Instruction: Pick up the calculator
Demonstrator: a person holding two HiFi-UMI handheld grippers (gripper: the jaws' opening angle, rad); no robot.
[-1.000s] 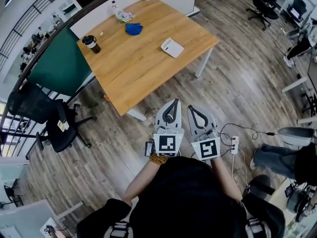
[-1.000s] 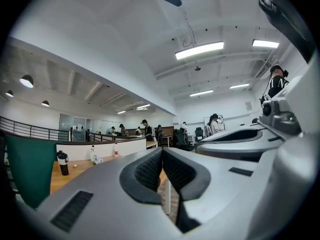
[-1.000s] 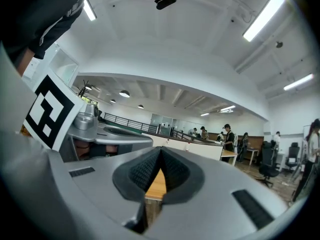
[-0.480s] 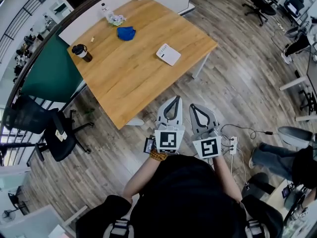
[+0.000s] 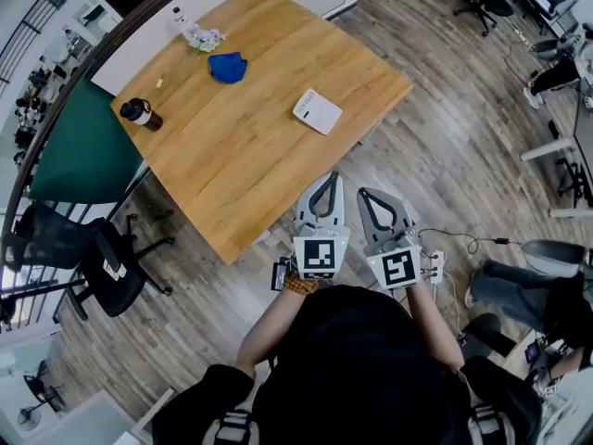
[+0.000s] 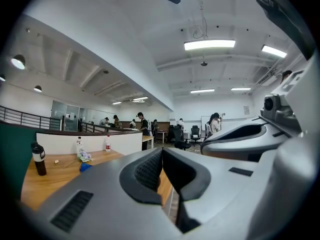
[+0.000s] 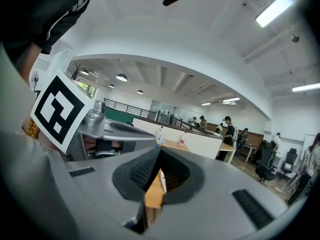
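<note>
The calculator [image 5: 317,111] is a flat white slab lying on the right part of the wooden table [image 5: 232,156]. Both grippers are held side by side, short of the table's near corner and pointing at it. My left gripper [image 5: 325,178] is shut and holds nothing; its tip reaches the table edge in the head view. My right gripper [image 5: 371,195] is shut and empty as well, over the wooden floor. In the left gripper view the pads [image 6: 150,169] meet in a closed line. In the right gripper view a thin white edge [image 7: 163,180] on the tabletop shows through the slot behind the shut tips.
On the table's far side stand a black mug [image 5: 141,112], a blue cloth [image 5: 226,66] and small bottles [image 5: 182,17]. A black office chair [image 5: 102,258] and a green partition [image 5: 74,146] are at the left. A power strip [image 5: 435,267] lies on the floor at the right.
Both grippers have moved forward together toward the table, whose near edge now lies closer to their tips. The jaws stay shut.
</note>
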